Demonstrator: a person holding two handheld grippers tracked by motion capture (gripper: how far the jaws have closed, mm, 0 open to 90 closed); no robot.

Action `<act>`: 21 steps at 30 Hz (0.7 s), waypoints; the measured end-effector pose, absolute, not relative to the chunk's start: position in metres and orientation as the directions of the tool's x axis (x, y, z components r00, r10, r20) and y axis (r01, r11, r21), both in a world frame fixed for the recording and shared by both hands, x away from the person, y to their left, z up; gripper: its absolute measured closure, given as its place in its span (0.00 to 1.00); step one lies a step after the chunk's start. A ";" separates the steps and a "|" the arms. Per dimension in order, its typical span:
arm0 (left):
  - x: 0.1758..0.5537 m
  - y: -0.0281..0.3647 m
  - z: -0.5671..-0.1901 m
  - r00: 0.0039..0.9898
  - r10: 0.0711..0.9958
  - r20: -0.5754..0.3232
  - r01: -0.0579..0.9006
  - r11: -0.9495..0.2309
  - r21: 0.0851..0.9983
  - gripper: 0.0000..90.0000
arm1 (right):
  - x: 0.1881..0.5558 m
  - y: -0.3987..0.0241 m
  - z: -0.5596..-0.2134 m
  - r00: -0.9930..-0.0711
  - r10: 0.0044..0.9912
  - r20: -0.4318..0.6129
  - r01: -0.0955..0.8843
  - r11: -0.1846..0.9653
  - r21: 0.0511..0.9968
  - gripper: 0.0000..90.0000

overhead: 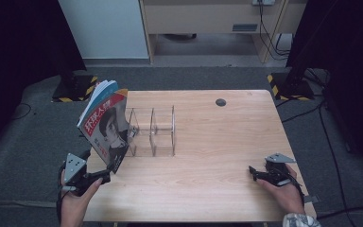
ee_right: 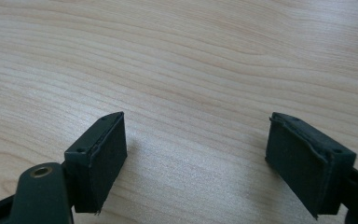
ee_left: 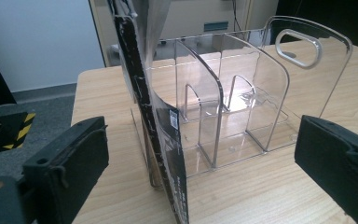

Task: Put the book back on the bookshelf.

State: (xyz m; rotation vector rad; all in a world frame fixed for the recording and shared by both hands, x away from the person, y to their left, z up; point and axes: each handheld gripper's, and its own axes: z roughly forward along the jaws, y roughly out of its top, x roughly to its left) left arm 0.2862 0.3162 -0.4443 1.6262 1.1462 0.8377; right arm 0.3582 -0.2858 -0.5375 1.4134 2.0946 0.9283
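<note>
A light wooden table (overhead: 208, 156) is seen from the high view, standing on grey carpet, with a small dark round cap (overhead: 220, 102) set in its far edge.

On the left half of the table a clear plastic file rack (overhead: 153, 132) is placed upright, divided into compartments by transparent partitions; in the left gripper view (ee_left: 242, 107) an oval handle cut-out is visible in its far end wall.

A magazine (overhead: 105, 125) with a red-topped cover and a portrait is stood on edge at the left end of the rack, tilted, its lower edge on the tabletop just beside the rack's base. In the left gripper view the magazine (ee_left: 161, 140) is seen edge-on, between the jaws but touching neither pad.

The left gripper (overhead: 105, 176) is held at the near left corner, just below the magazine's lower corner; its jaws are spread wide apart in the left gripper view (ee_left: 200, 163).

The right gripper (overhead: 254, 173) is rested at the near right of the table, well apart from the rack; its jaws are spread, with bare wood between them (ee_right: 196, 154).
</note>
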 end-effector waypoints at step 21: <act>0.262 0.286 -0.443 0.446 0.891 0.080 0.286 -0.226 0.931 0.05 | 0.356 -0.285 -0.537 -0.377 0.926 0.008 0.629 0.250 0.736 0.22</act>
